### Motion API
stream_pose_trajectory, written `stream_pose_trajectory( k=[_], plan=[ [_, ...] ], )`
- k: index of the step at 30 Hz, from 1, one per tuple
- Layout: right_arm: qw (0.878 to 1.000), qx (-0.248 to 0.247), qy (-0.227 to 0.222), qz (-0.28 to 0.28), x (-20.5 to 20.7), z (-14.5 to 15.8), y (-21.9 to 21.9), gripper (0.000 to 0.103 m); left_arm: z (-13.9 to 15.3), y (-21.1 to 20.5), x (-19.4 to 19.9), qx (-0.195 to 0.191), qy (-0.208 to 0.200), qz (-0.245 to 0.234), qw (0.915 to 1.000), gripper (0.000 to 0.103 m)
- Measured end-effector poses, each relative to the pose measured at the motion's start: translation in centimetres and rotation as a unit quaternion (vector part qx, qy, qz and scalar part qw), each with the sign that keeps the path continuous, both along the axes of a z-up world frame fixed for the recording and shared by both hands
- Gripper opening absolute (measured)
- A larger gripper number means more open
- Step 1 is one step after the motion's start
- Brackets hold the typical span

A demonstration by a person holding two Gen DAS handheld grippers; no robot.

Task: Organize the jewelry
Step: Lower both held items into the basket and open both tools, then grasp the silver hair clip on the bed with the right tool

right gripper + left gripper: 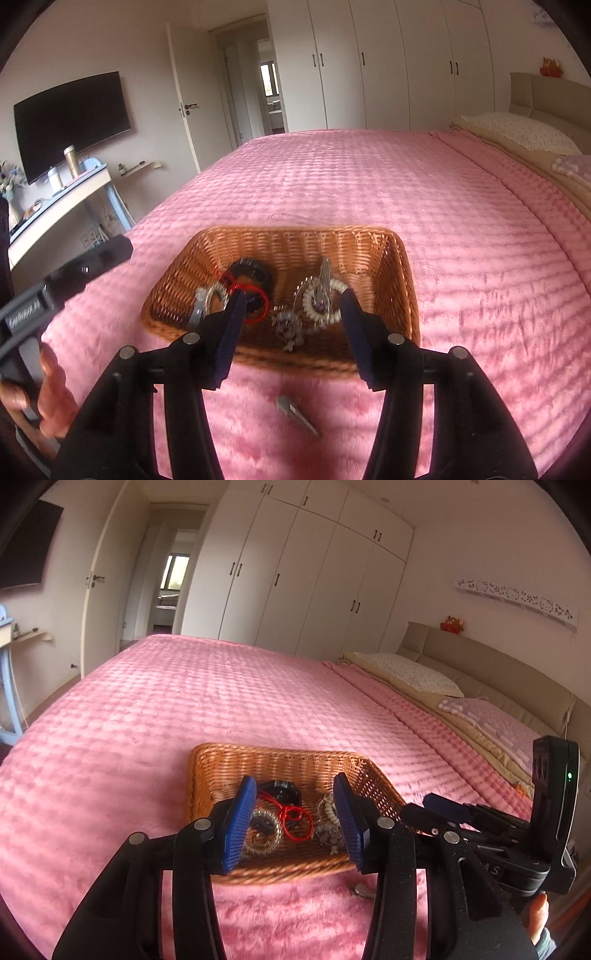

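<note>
One wicker basket (280, 243) of jewelry sat low in the frame on the pink bed (369, 184), with two grippers spread apart and empty above it.

The left gripper (297, 821) and right gripper (291, 325) framed a black bracelet (255, 273), a red cord (291, 814) and a beaded bracelet (321, 299). Only the right wrist view clearly showed one metal hair clip (297, 415) lying outside the basket on the bed, and a television (74, 122) at upper left.

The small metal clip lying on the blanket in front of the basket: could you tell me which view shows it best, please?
The right wrist view: the metal clip lies fully exposed between the fingers. In the left wrist view only its tip shows beside a finger.
</note>
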State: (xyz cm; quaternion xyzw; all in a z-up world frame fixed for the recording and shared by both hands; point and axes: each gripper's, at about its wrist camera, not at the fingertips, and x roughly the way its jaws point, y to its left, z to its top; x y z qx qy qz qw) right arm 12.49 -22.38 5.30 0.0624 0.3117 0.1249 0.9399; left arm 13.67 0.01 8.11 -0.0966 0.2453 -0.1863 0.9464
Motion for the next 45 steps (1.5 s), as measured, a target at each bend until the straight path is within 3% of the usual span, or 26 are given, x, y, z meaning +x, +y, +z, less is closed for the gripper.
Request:
stream_pose_trajectory(
  k=[6,15,20,28,36,45],
  plan=[
    [1.0,-0.001,0.01,0.01,-2.7,-0.8,-0.1,0.05,-0.6,1.2,-2.5,0.001,0.0,0.008,1.0,0.043],
    [0.999,-0.008,0.048,0.019,-3.7,-4.2,0.6,0.05,-2.1,1.1,-5.5,0.046,-0.01,0.024,0.9986,0.044],
    [0.998,-0.013,0.057,0.02,-3.4,-5.1,0.8,0.05,-2.8,0.8,-5.9,0.056,-0.015,0.025,0.998,0.052],
    [0.992,-0.019,0.118,0.043,-1.3,-9.0,1.4,0.05,-5.2,0.5,-5.0,0.06,0.004,0.021,0.998,0.052],
    [0.989,-0.037,0.133,0.044,0.0,-10.0,2.2,0.05,-7.5,-0.1,-4.5,0.069,0.028,0.013,0.9971,0.052],
    [0.988,-0.039,0.145,0.045,0.4,-10.5,2.5,0.02,-7.6,-0.3,-4.6,0.071,0.029,0.012,0.997,0.052]
  ],
)
